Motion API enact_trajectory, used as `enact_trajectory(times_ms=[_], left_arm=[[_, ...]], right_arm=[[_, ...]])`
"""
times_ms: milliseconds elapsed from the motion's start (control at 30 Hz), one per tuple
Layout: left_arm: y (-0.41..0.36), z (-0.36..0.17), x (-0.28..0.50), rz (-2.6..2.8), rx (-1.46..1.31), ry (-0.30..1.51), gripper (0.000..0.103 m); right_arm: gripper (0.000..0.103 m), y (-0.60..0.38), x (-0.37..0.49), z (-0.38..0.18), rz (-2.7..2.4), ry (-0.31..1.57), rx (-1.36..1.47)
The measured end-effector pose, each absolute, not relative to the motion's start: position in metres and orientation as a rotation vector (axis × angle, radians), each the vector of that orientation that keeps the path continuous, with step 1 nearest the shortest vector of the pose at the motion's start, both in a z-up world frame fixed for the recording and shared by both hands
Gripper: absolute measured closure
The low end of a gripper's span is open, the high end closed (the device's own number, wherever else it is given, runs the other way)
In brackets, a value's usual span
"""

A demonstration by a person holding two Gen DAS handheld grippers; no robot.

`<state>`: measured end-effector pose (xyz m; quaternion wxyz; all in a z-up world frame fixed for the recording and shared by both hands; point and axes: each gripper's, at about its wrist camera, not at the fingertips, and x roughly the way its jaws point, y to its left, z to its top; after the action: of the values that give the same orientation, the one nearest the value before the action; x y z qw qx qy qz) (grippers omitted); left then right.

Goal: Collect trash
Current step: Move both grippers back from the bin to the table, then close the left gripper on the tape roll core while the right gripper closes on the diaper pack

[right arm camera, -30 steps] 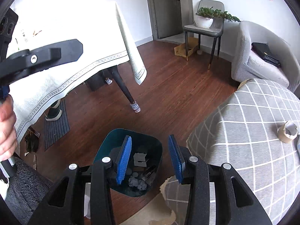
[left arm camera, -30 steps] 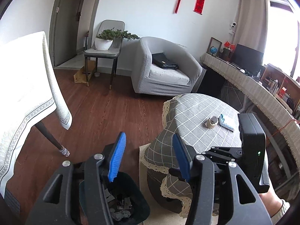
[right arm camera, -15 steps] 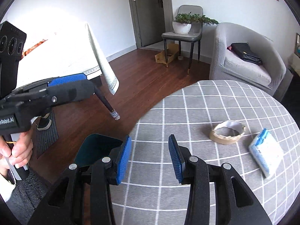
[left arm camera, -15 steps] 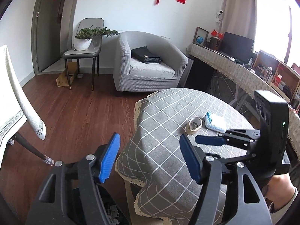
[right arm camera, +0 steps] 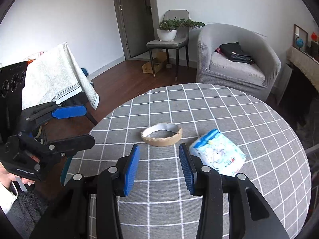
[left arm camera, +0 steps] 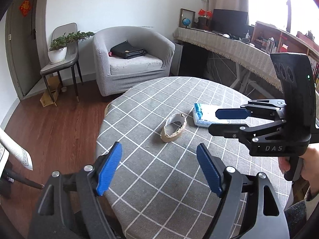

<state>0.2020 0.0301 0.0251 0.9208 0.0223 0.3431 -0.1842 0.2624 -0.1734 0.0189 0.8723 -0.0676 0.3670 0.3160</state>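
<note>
A torn cardboard tape ring [left arm camera: 173, 127] lies on the round grey checked table [left arm camera: 159, 189], with a blue and white tissue pack [left arm camera: 205, 115] just to its right. Both also show in the right wrist view: the ring [right arm camera: 161, 134] and the pack [right arm camera: 218, 153]. My left gripper [left arm camera: 159, 169] is open and empty above the near part of the table. My right gripper [right arm camera: 159, 166] is open and empty, just short of the ring. It shows in the left wrist view [left arm camera: 225, 120] over the pack. The teal bin edge [right arm camera: 65, 168] peeks out left of the table.
A grey armchair [left arm camera: 131, 59] with a black bag stands behind the table. A chair with a potted plant [left arm camera: 59, 47] is at the back left. A cloth-covered table [right arm camera: 53, 75] stands at the left, and a long desk [left arm camera: 235, 45] runs along the right wall.
Both grippers have swung from over the bin on the floor up to the round table. The ring and the tissue pack are now close in front of them.
</note>
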Motion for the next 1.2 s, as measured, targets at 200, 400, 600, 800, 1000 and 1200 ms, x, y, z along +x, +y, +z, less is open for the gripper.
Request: enact_trajectory(times_ms=[200, 400, 600, 800, 1000, 1200], left_arm=[[0.009, 0.016, 0.223, -0.385, 0.091, 0.724, 0.023], [-0.008, 0.007, 0.246, -0.403, 0.140, 0.760, 0.025], [-0.020, -0.002, 0.262, -0.411, 0.154, 0.786, 0.030], [-0.033, -0.013, 0.274, -0.406, 0.176, 0.835, 0.038], [-0.035, -0.018, 0.283, -0.378, 0.179, 0.871, 0.060], [-0.033, -0.017, 0.285, -0.379, 0.171, 0.871, 0.061]], right_arm=[[0.040, -0.207, 0.266, 0.011, 0.627, 0.766, -0.148], [0.024, -0.229, 0.269, 0.004, 0.600, 0.776, -0.129], [0.022, -0.237, 0.270, -0.005, 0.597, 0.798, -0.142], [0.021, -0.240, 0.274, -0.010, 0.588, 0.824, -0.158], [0.021, -0.237, 0.280, -0.013, 0.587, 0.827, -0.177], [0.019, -0.233, 0.288, -0.016, 0.594, 0.845, -0.193]])
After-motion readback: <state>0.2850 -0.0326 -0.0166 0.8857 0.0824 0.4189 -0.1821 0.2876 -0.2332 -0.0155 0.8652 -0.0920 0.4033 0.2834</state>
